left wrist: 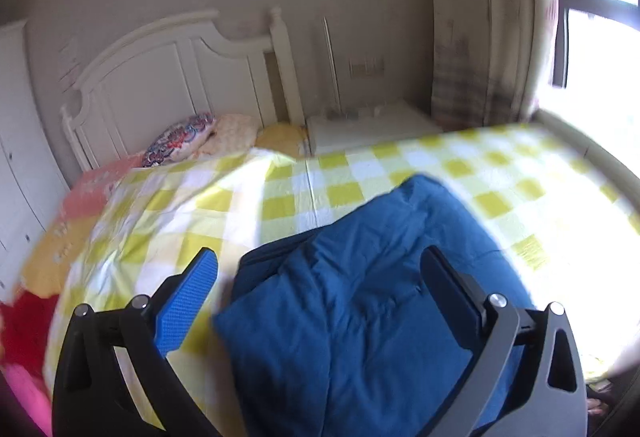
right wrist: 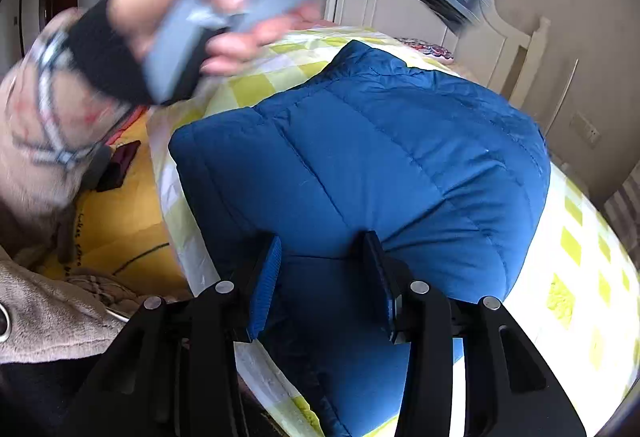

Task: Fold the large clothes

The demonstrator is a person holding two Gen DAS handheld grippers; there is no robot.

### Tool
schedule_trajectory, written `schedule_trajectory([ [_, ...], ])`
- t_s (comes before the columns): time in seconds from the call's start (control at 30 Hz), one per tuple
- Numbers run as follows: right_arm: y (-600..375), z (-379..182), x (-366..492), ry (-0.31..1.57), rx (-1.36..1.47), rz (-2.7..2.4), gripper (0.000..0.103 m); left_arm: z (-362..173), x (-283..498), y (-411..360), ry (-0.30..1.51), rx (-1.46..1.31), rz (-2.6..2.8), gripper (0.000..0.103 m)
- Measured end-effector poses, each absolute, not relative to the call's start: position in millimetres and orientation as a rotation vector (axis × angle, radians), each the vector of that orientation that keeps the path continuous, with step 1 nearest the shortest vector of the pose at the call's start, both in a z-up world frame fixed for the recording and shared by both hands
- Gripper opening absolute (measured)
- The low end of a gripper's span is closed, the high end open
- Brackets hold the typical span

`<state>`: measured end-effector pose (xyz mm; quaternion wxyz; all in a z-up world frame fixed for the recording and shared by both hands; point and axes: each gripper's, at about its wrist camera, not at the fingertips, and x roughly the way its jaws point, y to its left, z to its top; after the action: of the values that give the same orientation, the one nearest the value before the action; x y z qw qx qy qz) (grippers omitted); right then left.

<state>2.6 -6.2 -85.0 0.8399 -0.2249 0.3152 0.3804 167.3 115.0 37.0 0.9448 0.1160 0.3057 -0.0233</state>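
Observation:
A blue quilted puffer jacket [left wrist: 360, 297] [right wrist: 360, 141] lies folded in a thick bundle on a yellow-and-white checked bedspread [left wrist: 480, 173] [right wrist: 576, 249]. My left gripper [left wrist: 320, 269] hovers above the jacket's near left part, jaws wide open and nothing between them; that view is blurred. My right gripper [right wrist: 322, 269] sits low at the jacket's near edge. Its jaws stand partly open and straddle the fold, with flat blue fabric between the pads that does not look pinched. A person's hand [right wrist: 180, 9] holds the left gripper's handle up at the top left of the right wrist view.
A white headboard [left wrist: 160, 77] with a patterned pillow [left wrist: 180, 137] stands at the bed's far end, beside a white nightstand [left wrist: 368, 125]. A bright window [left wrist: 600, 37] and a curtain are at right. A yellow blanket [right wrist: 120, 221] and a beige fleece garment [right wrist: 52, 309] lie left of the jacket.

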Motion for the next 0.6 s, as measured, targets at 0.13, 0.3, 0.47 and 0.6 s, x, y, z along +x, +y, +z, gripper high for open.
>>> schedule_trajectory([
  [0.13,-7.3,-79.3,-14.7,0.600,-0.486,0.802,0.041,-27.6,213.6,116.5,0.706,0.300,0.052,0.101],
  [0.3,-25.7,-47.7,-4.0,0.534,-0.465,0.739,0.045,-29.1,205.6,147.5,0.702,0.178,0.098,0.101],
  [0.47,-54.8,-10.2,81.1,0.528,-0.273,0.581,0.045,-31.1,205.6,148.6,0.708,0.161,0.090,0.101],
  [0.6,-47.7,3.2,166.0,0.560,-0.223,0.470,0.045,-32.3,207.9,155.8,0.710,0.137,0.077,0.101],
])
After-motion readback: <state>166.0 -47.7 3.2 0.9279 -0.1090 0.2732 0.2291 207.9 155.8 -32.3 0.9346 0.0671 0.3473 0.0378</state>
